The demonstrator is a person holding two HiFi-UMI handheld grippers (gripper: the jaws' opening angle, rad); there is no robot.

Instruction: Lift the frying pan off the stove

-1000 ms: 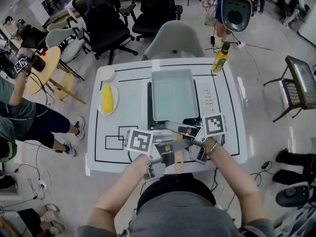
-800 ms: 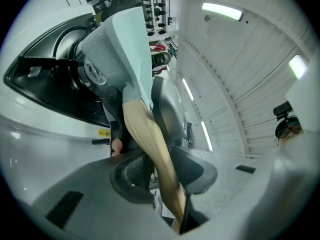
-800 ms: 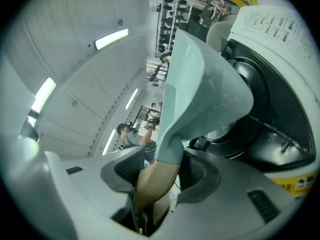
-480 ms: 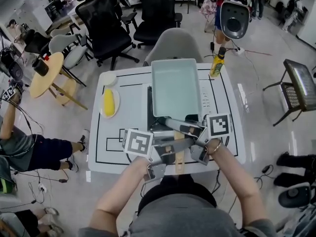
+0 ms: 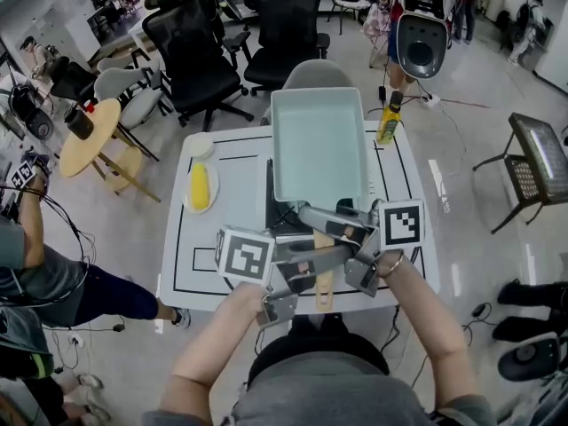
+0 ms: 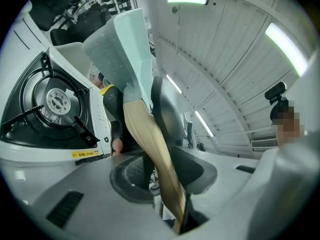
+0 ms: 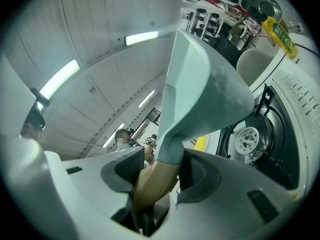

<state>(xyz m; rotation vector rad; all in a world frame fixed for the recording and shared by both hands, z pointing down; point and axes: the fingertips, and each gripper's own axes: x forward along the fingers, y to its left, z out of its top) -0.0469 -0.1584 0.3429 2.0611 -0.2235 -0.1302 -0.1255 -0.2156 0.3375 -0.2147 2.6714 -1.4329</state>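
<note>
Above the stove [image 6: 94,134], the rectangular frying pan [image 5: 319,145] hangs clear of the burner [image 6: 57,100]. My right gripper [image 7: 160,171] and left gripper [image 6: 160,169] are both clamped on its wooden handle [image 5: 324,282], the right nearer the pan. I judge it stiff and front-heavy, so holding close to the pan is best.

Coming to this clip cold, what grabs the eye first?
A pale green rectangular frying pan hangs in the air over the white table, clear of the black stove below it. The left gripper and right gripper are both clamped on its wooden handle near the table's front edge. A yellow bottle stands at the table's far right corner.
</note>
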